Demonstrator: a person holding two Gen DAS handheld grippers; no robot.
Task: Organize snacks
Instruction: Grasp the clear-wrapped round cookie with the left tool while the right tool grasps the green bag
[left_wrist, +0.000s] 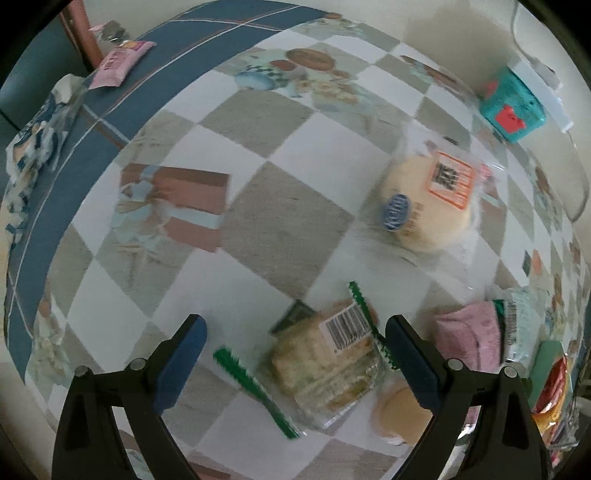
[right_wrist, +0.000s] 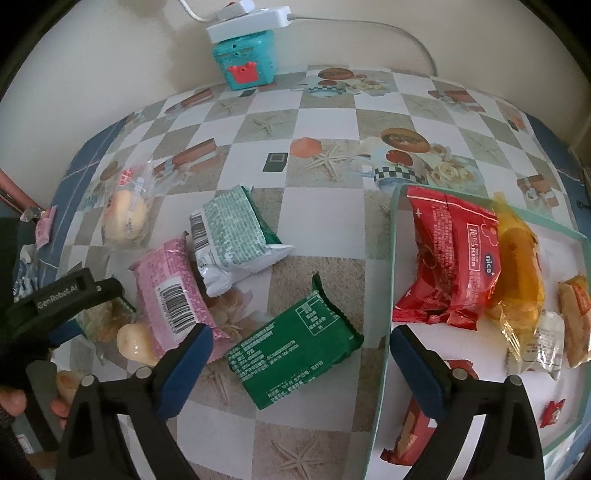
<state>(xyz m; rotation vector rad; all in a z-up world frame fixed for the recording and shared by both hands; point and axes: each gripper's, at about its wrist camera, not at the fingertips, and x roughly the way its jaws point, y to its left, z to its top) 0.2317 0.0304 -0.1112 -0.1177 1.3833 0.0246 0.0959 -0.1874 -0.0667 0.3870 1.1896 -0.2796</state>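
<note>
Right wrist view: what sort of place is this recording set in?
Probably a home dining or kitchen table against a wall. A printed checkered tablecloth covers it, a white power strip sits on a teal box at the wall, and packaged snacks lie loose beside a tray.

Left wrist view motion-blurred: clear cracker pack (left_wrist: 325, 365) label unreadable, round bun (left_wrist: 402, 410) half hidden under it; right wrist view: tray (right_wrist: 388, 295) cut off right and bottom, red packet (right_wrist: 410, 432) partly behind right hand-held gripper (right_wrist: 301, 363) finger.
</note>
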